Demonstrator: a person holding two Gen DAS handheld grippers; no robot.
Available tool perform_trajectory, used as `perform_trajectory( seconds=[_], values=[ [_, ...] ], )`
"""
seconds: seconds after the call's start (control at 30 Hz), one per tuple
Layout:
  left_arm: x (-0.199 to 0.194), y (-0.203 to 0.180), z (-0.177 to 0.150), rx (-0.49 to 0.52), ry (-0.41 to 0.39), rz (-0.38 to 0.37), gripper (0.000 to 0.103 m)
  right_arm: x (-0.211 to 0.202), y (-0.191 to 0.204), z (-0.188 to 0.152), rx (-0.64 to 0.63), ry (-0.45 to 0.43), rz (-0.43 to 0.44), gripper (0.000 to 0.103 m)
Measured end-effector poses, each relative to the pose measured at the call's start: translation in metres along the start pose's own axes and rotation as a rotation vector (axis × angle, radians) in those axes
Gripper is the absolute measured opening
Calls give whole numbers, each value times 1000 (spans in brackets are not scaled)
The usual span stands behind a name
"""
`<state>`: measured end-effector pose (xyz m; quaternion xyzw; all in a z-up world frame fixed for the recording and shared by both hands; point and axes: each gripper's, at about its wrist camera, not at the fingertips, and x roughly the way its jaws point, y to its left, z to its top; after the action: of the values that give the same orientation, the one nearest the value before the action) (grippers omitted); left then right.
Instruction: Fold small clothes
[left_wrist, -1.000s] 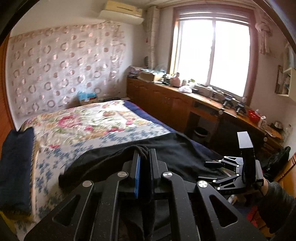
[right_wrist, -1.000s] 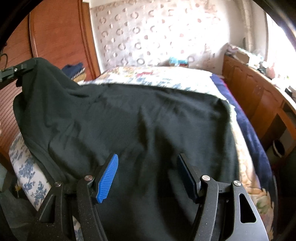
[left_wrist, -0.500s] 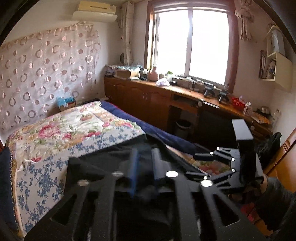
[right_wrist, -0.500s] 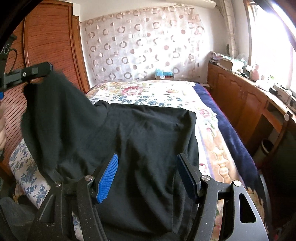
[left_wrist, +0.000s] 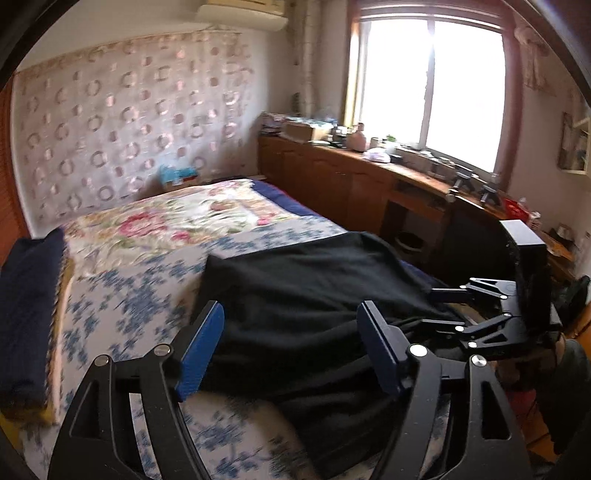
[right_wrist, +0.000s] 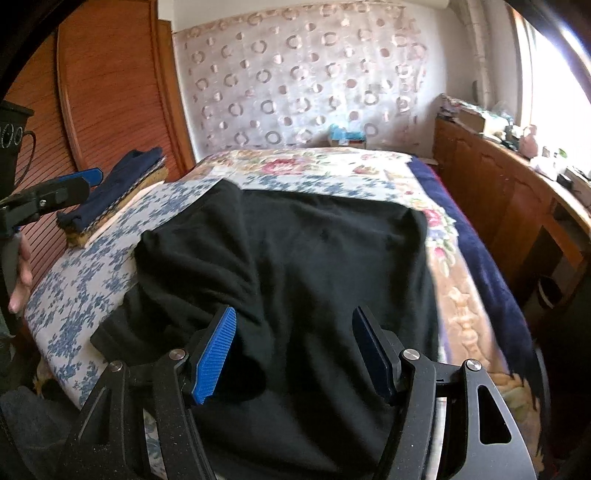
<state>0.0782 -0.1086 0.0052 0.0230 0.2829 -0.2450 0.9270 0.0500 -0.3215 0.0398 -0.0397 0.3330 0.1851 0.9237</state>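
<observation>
The bed (left_wrist: 155, 295), covered with a blue-and-white flowered sheet and a pink floral quilt farther back, filled a small room with a circle-patterned curtain (right_wrist: 295, 81) behind its head, a reddish wooden wardrobe (right_wrist: 110, 74) on one side and a long wooden cabinet (left_wrist: 332, 177) cluttered with small items under the bright window (left_wrist: 428, 85) on the other. A folded dark navy cloth (right_wrist: 122, 181) lay at the bed's edge by the wardrobe. The black soft garment (right_wrist: 314, 266) lay spread on the near part of the bed, one side doubled over onto itself. The left gripper (left_wrist: 291, 343) had just been opening, its blue pads apart above the garment's near edge and gripping nothing. The right gripper (right_wrist: 295, 350) likewise stood spread over the cloth, pads clear of it.
</observation>
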Motion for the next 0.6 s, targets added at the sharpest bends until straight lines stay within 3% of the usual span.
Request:
perform_trajectory(
  seconds=[0.3,0.4,0.47,0.6],
  values=[
    [0,24,-19,-44,16,36,75,31,5,2,-28,84,79,67],
    [0,29,-21,-55,19,36,75,30,4,2,-34,97,104,61],
    [1,29,-21,-55,19,37,75,32,6,2,-45,103,121,53],
    [2,31,-22,-61,16,39,75,28,8,1,-79,102,134,27]
  ],
)
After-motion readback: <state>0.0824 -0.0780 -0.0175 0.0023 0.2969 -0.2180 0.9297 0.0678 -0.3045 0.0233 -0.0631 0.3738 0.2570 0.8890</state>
